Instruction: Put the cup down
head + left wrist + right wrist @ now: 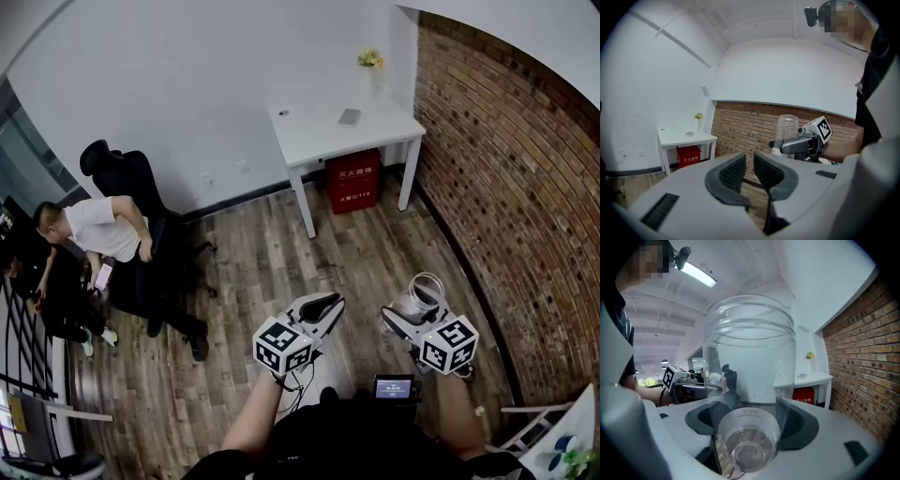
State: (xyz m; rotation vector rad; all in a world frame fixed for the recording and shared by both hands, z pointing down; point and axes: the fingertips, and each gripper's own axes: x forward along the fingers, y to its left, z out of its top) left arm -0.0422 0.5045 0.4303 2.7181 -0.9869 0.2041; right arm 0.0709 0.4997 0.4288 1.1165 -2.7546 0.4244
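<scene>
Clear plastic cup (749, 380) hangs upright above the wooden floor (262, 272), mouth up and long axis vertical. The right gripper (752, 417) pinches its lower part between both jaws. The left gripper (749, 171) is empty, jaws slightly apart.

Your right gripper (752, 420) clamps a clear plastic cup (750, 357) between its dark pads (798, 422), base toward the camera; beyond stand a white table (812, 378) and a brick wall (865, 357)

Clear empty cup (749, 380), upright, lower part clamped in the right gripper (752, 420), held in air over wooden floor (281, 272).
</scene>
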